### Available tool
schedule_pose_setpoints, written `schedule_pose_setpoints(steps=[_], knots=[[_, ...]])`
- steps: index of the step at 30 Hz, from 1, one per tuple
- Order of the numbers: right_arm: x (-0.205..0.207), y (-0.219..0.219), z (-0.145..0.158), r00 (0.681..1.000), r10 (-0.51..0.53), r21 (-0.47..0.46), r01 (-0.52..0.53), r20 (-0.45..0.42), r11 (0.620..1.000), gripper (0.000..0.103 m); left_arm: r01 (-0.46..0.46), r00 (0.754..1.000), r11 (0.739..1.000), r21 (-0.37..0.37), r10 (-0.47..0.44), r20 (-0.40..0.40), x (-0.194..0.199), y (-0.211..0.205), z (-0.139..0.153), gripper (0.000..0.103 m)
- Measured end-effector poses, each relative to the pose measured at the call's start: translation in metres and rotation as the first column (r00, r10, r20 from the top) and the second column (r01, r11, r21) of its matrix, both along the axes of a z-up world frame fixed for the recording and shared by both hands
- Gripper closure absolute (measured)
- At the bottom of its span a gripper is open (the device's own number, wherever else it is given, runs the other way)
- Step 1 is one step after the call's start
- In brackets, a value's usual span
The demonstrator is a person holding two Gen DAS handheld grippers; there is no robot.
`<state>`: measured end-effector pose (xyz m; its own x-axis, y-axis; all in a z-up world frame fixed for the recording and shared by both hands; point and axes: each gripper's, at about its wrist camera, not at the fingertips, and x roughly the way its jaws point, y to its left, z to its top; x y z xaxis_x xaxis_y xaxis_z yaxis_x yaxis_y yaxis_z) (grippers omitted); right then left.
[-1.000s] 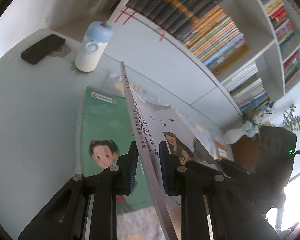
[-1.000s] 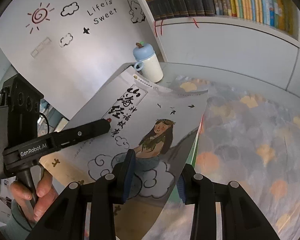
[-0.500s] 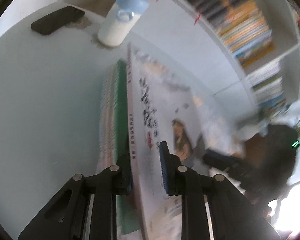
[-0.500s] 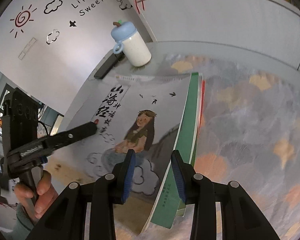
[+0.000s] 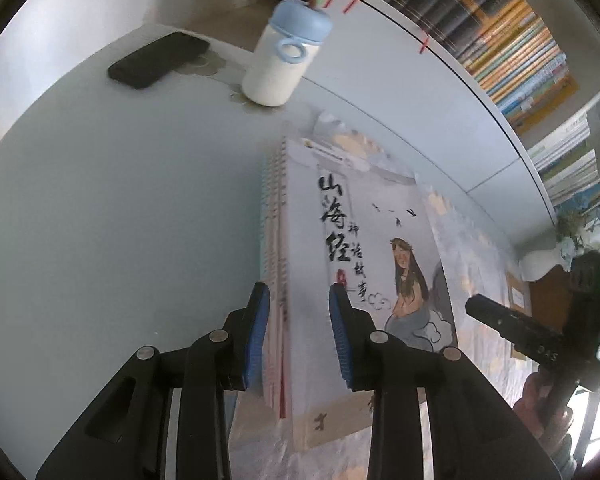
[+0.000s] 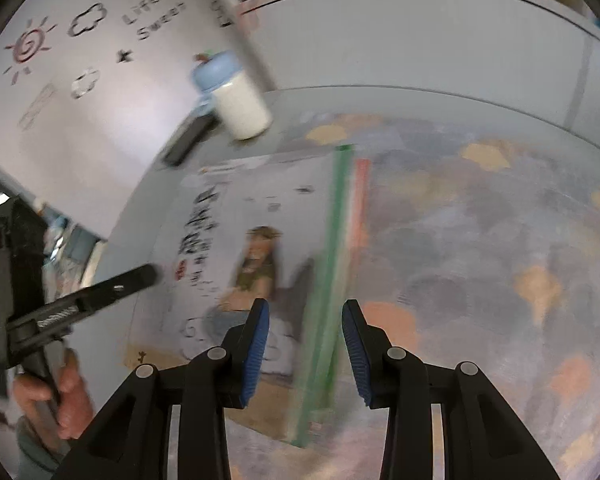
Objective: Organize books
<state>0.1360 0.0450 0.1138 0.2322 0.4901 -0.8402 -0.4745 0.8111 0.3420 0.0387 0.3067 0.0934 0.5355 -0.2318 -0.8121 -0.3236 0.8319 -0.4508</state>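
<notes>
the grey picture book (image 5: 364,248) lies flat on top of the stack of books (image 5: 274,240) on the table (image 5: 100,208), spines lined up so the pile sits square. the left gripper (image 5: 298,334) straddles the spine edge with jaws parted, gripping nothing. the right gripper (image 6: 305,350) hangs wide and empty over the opposite edge, probably freeing the book.

On the pale grey illustrated book cover (image 5: 364,248) at centre frame, we read large black brush characters "山海经" with smaller "神话故事" beside them. On the white wall with cartoon decals (image 6: 100,60), upper left, we make out a blurred "Life is Sweet".
</notes>
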Motion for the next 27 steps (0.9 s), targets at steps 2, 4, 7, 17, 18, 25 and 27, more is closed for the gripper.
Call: schedule_pose_setpoints(steps=[2,4,7,17,18,25,27], knots=[[0.003,-0.012,-0.007,0.998,-0.058,-0.04,0.057,-0.016,0.998,0.066,-0.015,1.0,0.999,-0.042,0.014,-0.005,0.0,0.001,-0.004,0.075],[0.005,-0.019,-0.02,0.995,-0.086,-0.077,0.082,-0.049,0.994,0.066,-0.021,1.0,0.998,-0.064,0.021,-0.003,0.003,-0.002,-0.008,0.075],[0.006,-0.022,-0.037,0.988,-0.11,-0.101,0.1,-0.106,0.99,0.066,-0.017,1.0,0.998,-0.054,0.016,-0.019,0.012,-0.01,-0.013,0.075],[-0.008,-0.009,-0.039,0.982,-0.095,-0.081,0.083,-0.16,0.993,0.066,-0.094,0.996,0.991,-0.096,0.093,-0.013,0.007,-0.004,-0.018,0.075],[-0.009,-0.011,-0.041,0.981,-0.095,-0.072,0.084,-0.171,0.994,0.066,-0.115,0.993,0.987,-0.11,0.115,-0.014,0.001,-0.001,-0.018,0.075],[-0.031,-0.052,-0.03,0.974,-0.127,-0.006,0.129,-0.188,0.992,0.066,-0.099,0.993,0.986,-0.138,0.107,0.056,-0.033,-0.009,0.015,0.075],[-0.041,-0.065,-0.02,0.979,-0.125,0.001,0.127,-0.161,0.992,0.063,-0.078,0.993,0.989,-0.126,0.089,0.082,-0.036,-0.019,0.028,0.075]])
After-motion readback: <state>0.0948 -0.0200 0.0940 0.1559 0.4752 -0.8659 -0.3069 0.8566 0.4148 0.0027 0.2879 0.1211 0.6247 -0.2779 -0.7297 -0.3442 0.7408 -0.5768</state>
